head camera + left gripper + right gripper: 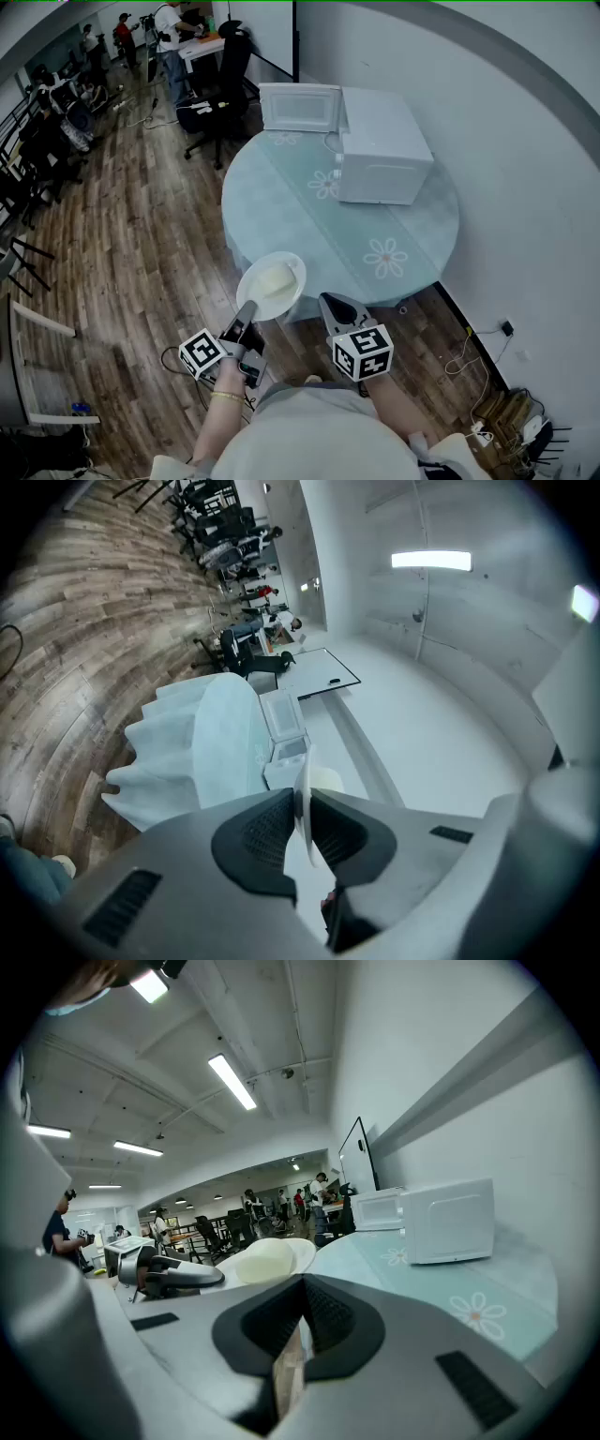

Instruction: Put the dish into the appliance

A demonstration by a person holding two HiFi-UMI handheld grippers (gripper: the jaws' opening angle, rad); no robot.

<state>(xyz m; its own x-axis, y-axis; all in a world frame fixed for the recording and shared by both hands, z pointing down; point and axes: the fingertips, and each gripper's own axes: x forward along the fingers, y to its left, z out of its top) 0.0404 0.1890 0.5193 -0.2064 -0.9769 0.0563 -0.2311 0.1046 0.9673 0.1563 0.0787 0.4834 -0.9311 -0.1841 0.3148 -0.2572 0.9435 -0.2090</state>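
Head view: we record a round table (281, 202) under a pale cloth printed with flowers, standing on a wood-plank floor (122, 244). A white box-shaped appliance (382, 142) sits at the table's far side, with its door (298, 106) swung open to the left.

The dish (251, 292), a white plate, is off the table and in the air at the near edge. From above, its far rim overlaps the cloth's edge. It is well apart from the appliance. A pale lump (275, 278) lies on it.

The left gripper (248, 307) grips the dish by its near rim. In the left gripper view we confirm this: both pads of the left gripper (302, 822) are pressed on the thin edge of the dish (305, 785), which stands edge-on between them. The table (225, 742) and the appliance (284, 731) lie beyond.

The right gripper (328, 302) hangs just to the right of the dish without touching it. In the right gripper view, the jaws of the right gripper (302, 1312) are together with nothing between them. The dish (302, 1252) with its pale lump (262, 1262) lies ahead to the left, and the appliance (450, 1221) stands further off on the table (441, 1283).

An office chair (220, 89) stands beyond the table.
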